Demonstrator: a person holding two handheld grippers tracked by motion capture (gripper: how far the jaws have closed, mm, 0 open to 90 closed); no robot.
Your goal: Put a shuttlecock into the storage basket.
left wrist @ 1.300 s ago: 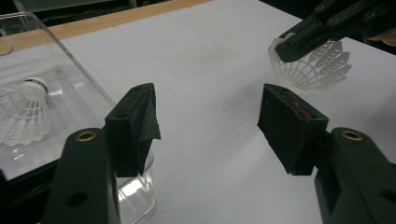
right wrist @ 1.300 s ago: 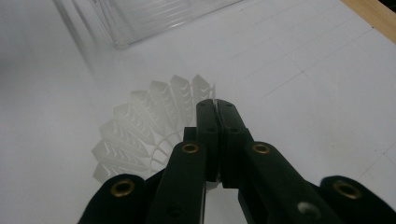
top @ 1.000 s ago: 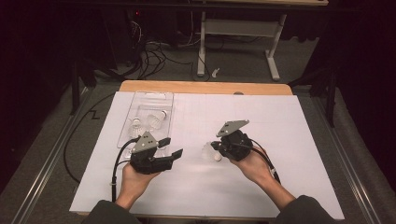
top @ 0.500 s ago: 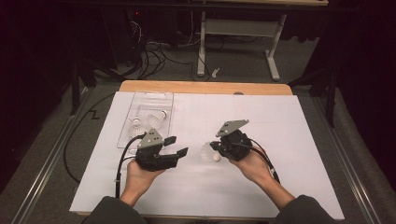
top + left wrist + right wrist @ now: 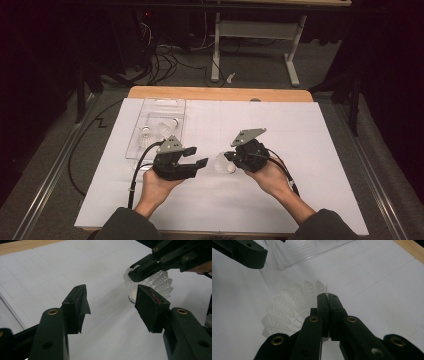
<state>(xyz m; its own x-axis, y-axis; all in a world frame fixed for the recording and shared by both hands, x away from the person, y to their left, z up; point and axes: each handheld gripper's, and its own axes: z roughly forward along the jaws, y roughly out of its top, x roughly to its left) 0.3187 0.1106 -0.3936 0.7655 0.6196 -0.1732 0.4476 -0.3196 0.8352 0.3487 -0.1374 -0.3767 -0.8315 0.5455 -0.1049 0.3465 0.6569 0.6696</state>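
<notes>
Your right gripper point(image 5: 327, 296) has its two black jaws pressed together on the thin rim of the white plastic shuttlecock point(image 5: 292, 307), pinching one wall of the lattice skirt so that the shuttlecock hangs just above the white paper sheet point(image 5: 300, 150) between your two hands. That hold is slight: a skirt this flimsy can buckle or slip out if you twist your wrist or squeeze harder. Your left gripper point(image 5: 112, 307) stands with its jaws apart and nothing between them; they have just been closing a little while it faces the shuttlecock, whose rounded cork end point(image 5: 132, 298) sits just beyond the right-hand pad point(image 5: 147, 305). If you close the left jaws now, you risk catching the skirt or the right gripper's jaw rather than the cork, crushing the lattice or knocking the shuttlecock loose. Release the right side before the left truly grips and it drops to the sheet and rolls. Farther out, the clear plastic tray point(image 5: 150, 107) with two more shuttlecocks lies near your left hand point(image 5: 155, 182); a wide swing could nudge it.
</notes>
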